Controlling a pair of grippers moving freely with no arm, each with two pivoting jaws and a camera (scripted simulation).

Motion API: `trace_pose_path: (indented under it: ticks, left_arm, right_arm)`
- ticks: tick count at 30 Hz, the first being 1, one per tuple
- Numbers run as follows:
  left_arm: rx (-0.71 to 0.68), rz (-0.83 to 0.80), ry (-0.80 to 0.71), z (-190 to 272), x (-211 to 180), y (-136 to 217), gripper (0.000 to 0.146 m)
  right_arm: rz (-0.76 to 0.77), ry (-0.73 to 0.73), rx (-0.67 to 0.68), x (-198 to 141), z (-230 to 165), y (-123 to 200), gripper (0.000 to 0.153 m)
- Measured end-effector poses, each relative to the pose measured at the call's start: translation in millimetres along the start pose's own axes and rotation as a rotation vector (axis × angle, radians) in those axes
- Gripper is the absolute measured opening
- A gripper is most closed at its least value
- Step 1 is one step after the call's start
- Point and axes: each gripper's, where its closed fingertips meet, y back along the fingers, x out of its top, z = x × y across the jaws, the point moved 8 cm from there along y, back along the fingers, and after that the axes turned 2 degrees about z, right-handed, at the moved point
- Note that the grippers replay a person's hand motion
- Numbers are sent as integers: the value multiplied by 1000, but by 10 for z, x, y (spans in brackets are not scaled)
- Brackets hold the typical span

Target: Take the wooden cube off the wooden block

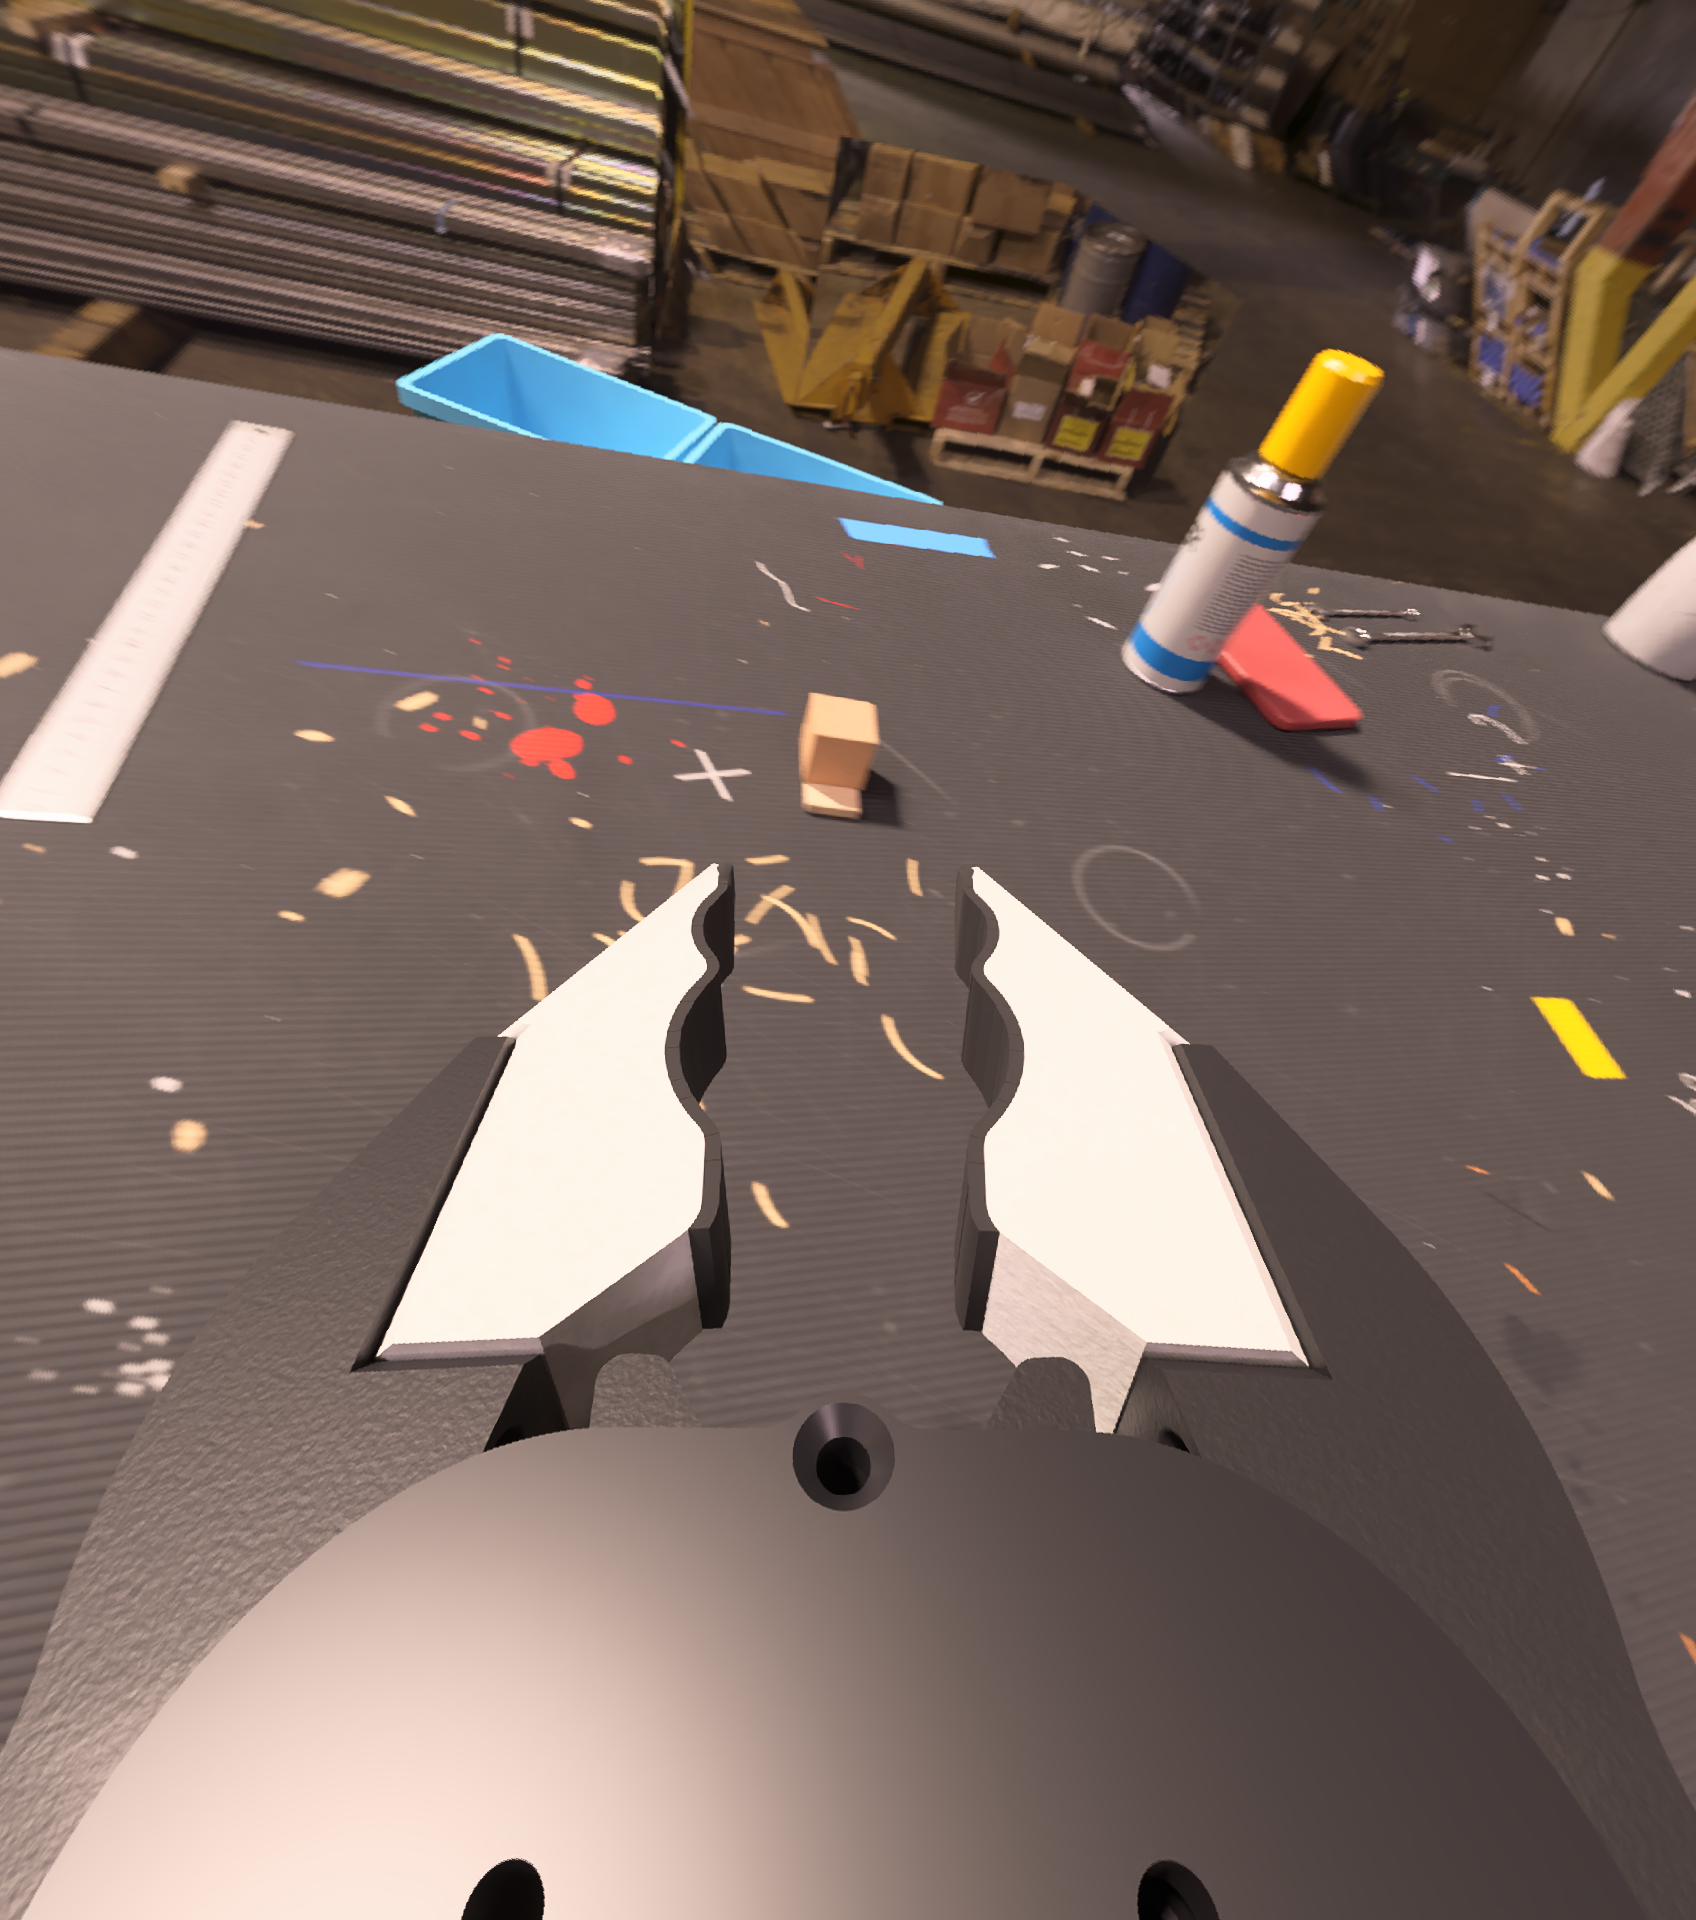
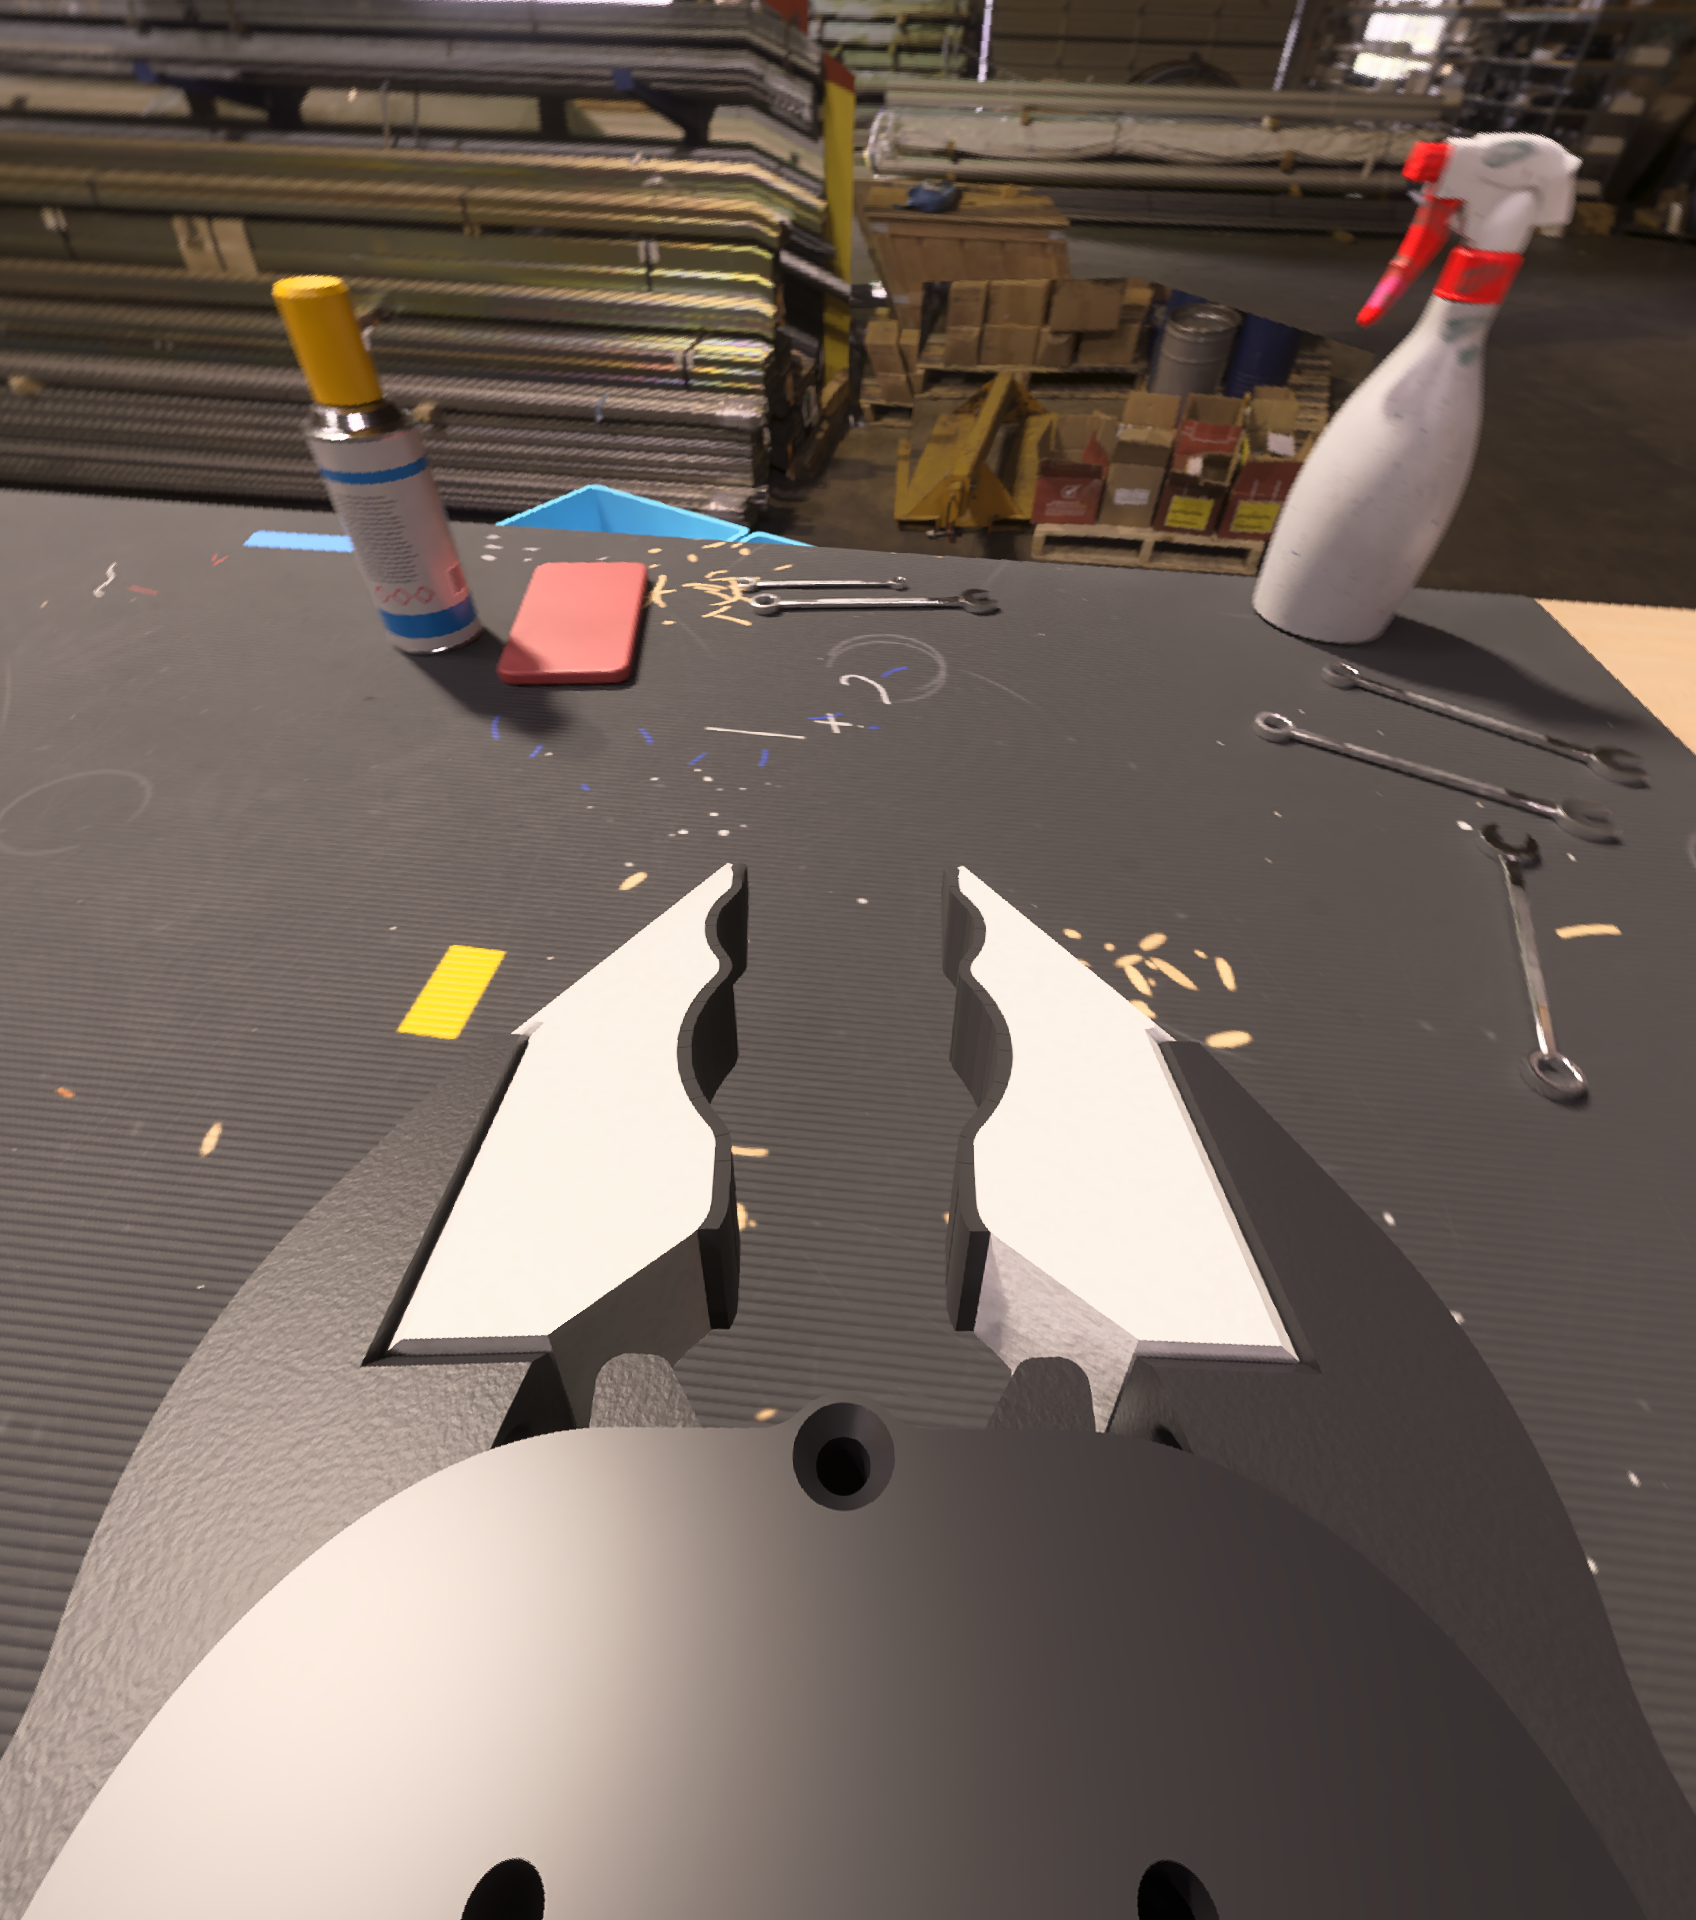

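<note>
One wooden cube (image 1: pixel 839 736) atop one wooden block (image 1: pixel 831 798), two hand-held grippers, left (image 1: pixel 844 883) and right (image 2: pixel 846 881), both released

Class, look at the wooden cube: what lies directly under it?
The wooden cube sits on a flat wooden block; only the block's front edge shows, the rest is covered by the cube.

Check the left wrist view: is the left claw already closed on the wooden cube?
No, the left claw is open and short of the wooden cube.
</note>
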Motion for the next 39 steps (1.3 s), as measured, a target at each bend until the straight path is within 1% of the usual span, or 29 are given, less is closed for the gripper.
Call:
trace_pose_path:
  ticks: [2, 4, 6, 8, 10, 12, 15, 20, 25, 27, 30, 34, 39]
  left_arm:
    - [-28, 10, 21, 178, -188, 24, 44]
    - [-42, 5, 33, 286, -422, -9, 45]
    - [-32, 5, 31, 317, -652, -56, 46]
    - [-61, -23, 67, 356, -772, -64, 48]
    - [-137, 3, 94, 394, -750, -31, 50]
    - [-133, 23, 41, 423, -750, -19, 51]
    - [-143, 7, -8, 452, -764, -19, 50]
    - [-162, 0, -35, 504, -730, -14, 49]
    - [-136, -6, -99, 522, -721, -33, 49]
    - [-133, -20, -95, 517, -740, -45, 49]
    - [-147, -21, -71, 518, -745, -50, 49]
    - [-131, -26, -102, 523, -738, -58, 49]
    - [-151, -54, -94, 538, -753, -78, 49]
  right_arm:
    - [24, -30, -37, -110, 165, 45, 40]
    - [30, -41, -87, -334, 291, 56, 41]
    - [19, -56, -140, -595, 368, 85, 44]
    - [2, -74, -171, -715, 395, 154, 47]
    - [53, -64, -181, -643, 412, 222, 48]
    - [112, -45, -197, -583, 402, 258, 48]
    - [129, -53, -189, -558, 362, 247, 48]
    - [110, -58, -165, -589, 328, 177, 47]
    - [112, -92, -138, -557, 362, 152, 46]
    - [118, -94, -137, -554, 363, 155, 45]
    - [106, -70, -149, -565, 353, 155, 44]
    - [101, -47, -141, -557, 325, 152, 44]
    - [79, -20, -136, -568, 288, 124, 44]
